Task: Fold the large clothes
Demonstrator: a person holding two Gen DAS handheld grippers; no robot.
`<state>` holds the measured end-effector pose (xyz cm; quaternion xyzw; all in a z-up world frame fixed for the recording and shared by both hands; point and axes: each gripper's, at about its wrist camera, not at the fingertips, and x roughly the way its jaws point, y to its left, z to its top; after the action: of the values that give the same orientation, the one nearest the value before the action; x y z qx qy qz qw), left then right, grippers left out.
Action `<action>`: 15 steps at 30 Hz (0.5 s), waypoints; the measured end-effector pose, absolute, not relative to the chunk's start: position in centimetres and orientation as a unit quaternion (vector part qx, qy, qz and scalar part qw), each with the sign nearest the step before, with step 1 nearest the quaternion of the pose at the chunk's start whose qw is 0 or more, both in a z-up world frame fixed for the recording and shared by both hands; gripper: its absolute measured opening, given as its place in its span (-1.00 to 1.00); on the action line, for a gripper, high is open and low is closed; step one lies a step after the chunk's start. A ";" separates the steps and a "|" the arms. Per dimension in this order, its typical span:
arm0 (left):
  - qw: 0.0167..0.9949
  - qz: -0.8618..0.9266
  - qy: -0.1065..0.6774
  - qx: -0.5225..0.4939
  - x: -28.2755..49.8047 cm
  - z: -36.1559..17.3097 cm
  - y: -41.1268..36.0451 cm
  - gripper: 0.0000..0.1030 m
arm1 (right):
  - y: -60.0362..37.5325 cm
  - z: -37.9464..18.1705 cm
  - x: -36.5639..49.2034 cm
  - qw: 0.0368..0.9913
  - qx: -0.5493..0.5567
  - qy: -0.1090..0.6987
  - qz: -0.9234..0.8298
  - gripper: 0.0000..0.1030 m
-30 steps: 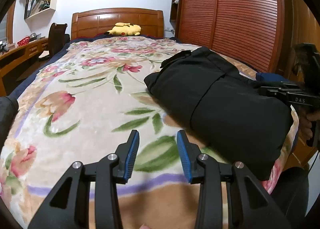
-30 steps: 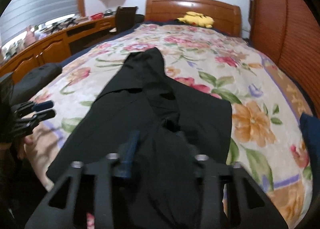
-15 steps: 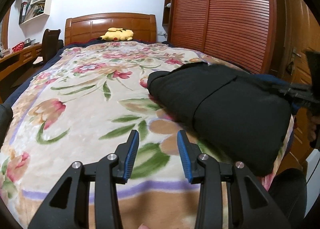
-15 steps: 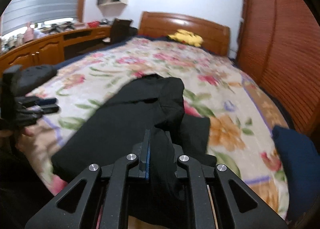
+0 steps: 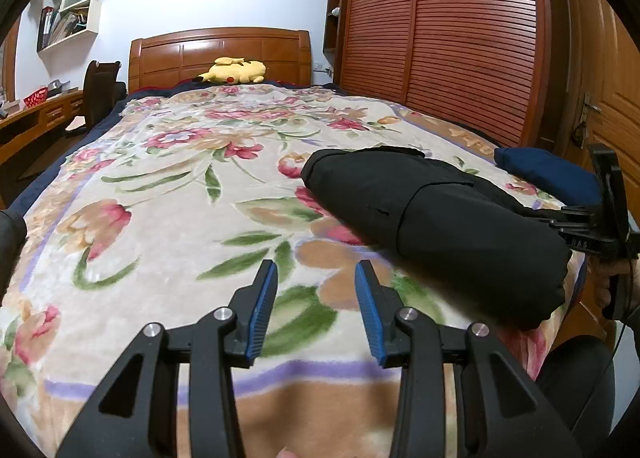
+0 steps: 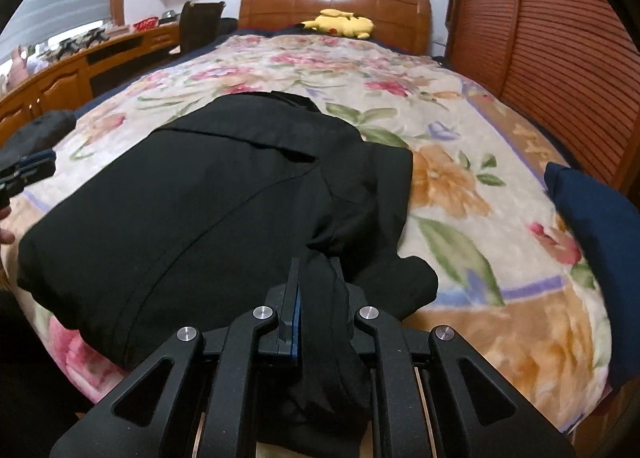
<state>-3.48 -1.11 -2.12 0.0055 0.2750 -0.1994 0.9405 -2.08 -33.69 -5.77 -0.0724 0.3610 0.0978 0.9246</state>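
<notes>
A large black garment (image 6: 224, 202) lies in a bulky fold at the near end of the floral blanket (image 6: 472, 162). In the left wrist view the same black garment (image 5: 440, 218) bulges at the right. My right gripper (image 6: 316, 278) is shut on a bunched near edge of the cloth, which hangs down between its fingers. My left gripper (image 5: 316, 290) hovers over bare blanket left of the garment, its blue pads apart with nothing between them. The right gripper (image 5: 576, 226) also shows at the garment's far right edge.
A folded navy cloth (image 6: 592, 214) sits on the bed's right side. A yellow plush toy (image 5: 234, 72) rests by the wooden headboard (image 5: 220, 54). Slatted wardrobe doors (image 5: 460, 38) run along the right; a desk (image 6: 72, 70) and chair (image 6: 200, 24) stand on the left.
My right gripper closed on the garment's near edge and drew it back and down, so the cloth folded into a thicker bundle nearer the bed's end. The left gripper barely shifted.
</notes>
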 end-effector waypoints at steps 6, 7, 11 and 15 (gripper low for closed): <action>0.940 -0.201 0.274 0.005 -3.6 -2.0 -1.0 -0.24 | -34.3 -3.6 -3.6 0.934 -0.058 0.343 0.083 -0.36; 0.940 -0.202 0.275 0.004 -3.5 -2.0 -1.1 -0.24 | -34.3 -3.3 -3.9 0.935 -0.055 0.341 0.082 -0.14; 0.939 -0.205 0.276 0.006 -3.4 -2.0 -1.7 -0.24 | -34.8 -1.8 -6.3 0.942 -0.064 0.323 0.069 0.16; 0.937 -0.211 0.278 0.009 -3.0 -1.9 -2.7 -0.23 | -35.6 -1.1 -8.4 0.942 -0.063 0.321 0.068 0.17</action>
<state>-2.95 -2.67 -1.87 0.0092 0.2784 -0.2109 0.9370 -8.37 -35.60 -1.07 -0.0626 0.3213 0.0681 0.9425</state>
